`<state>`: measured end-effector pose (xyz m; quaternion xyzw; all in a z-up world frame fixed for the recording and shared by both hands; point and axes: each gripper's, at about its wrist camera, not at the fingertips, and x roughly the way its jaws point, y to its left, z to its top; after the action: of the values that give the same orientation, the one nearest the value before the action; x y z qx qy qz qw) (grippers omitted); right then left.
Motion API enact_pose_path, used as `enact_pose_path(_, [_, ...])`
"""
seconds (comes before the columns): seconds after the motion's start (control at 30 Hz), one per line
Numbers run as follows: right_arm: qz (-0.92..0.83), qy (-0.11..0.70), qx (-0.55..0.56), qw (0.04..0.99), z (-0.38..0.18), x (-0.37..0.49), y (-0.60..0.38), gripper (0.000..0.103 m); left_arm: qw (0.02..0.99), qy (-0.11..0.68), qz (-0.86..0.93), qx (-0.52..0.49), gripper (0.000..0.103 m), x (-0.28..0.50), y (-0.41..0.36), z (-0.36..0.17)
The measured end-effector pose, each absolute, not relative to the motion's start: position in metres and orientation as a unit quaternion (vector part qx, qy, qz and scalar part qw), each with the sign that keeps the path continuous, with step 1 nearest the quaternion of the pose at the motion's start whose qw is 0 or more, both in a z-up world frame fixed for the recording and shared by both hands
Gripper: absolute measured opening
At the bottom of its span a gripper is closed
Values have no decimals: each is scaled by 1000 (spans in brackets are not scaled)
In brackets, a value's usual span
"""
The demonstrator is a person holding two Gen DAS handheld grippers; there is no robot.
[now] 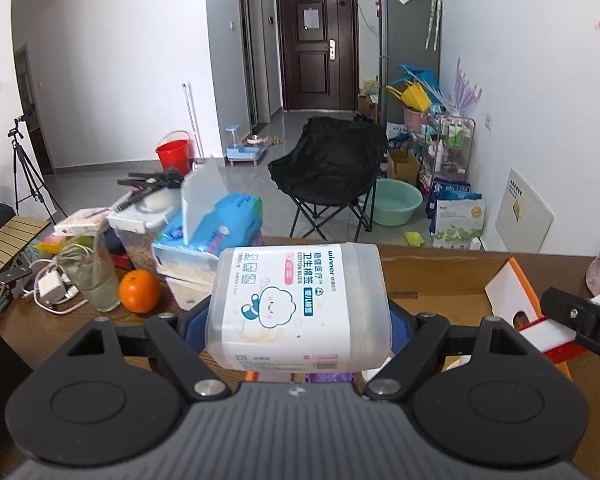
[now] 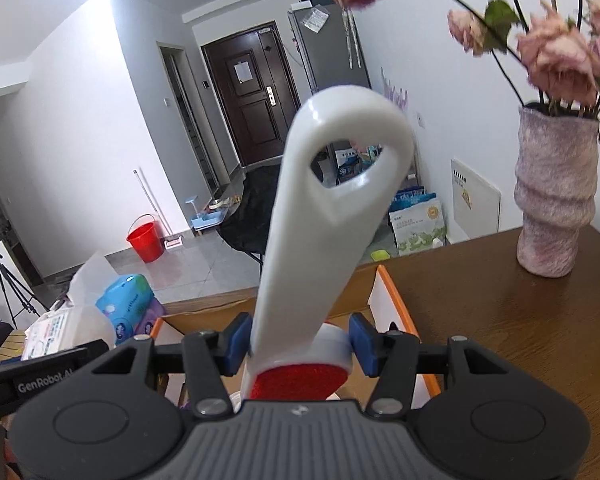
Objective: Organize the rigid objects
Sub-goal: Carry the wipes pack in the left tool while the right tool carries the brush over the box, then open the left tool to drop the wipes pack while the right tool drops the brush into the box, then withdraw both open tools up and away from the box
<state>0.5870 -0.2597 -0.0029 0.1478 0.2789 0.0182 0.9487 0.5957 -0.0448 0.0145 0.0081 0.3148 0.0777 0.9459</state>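
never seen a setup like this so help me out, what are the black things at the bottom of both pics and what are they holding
Those are two hand-held grippers, one in each of a person's hands, each with a camera looking along its fingers. The left gripper is clamped on a clear cotton bud box. The right gripper grips a white lint brush with a red pad. Both are over an open cardboard box on a wooden table. Also there: an orange, a glass and a vase of dried flowers.

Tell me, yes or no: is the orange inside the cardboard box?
No, the orange sits on the wooden table, left of the cardboard box.
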Motion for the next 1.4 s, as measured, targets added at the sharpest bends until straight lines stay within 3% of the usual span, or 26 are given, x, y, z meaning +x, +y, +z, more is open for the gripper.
enact_pose_path(0.63, [43,262,193,945,-53,611,-269,53,940,334,71,2,85,627,-50,-43])
enact_pose_path(0.7, [51,267,190,943,-59,616,-267,56,937,344,68,0,103,628,-51,-46])
enact_pose_path(0.73, [50,275,188,941,-62,618,-265,73,937,341,70,0,103,627,-51,-47])
enact_pose_path(0.77, [44,284,186,940,-63,621,-265,97,938,340,71,2,103,627,-51,-47])
enact_pose_path(0.8, [32,288,185,939,-64,621,-265,103,938,340,70,4,103,627,-51,-48])
enact_pose_path(1.4, [12,264,193,945,-48,594,-287,103,936,343,73,-18,103,603,-28,-40])
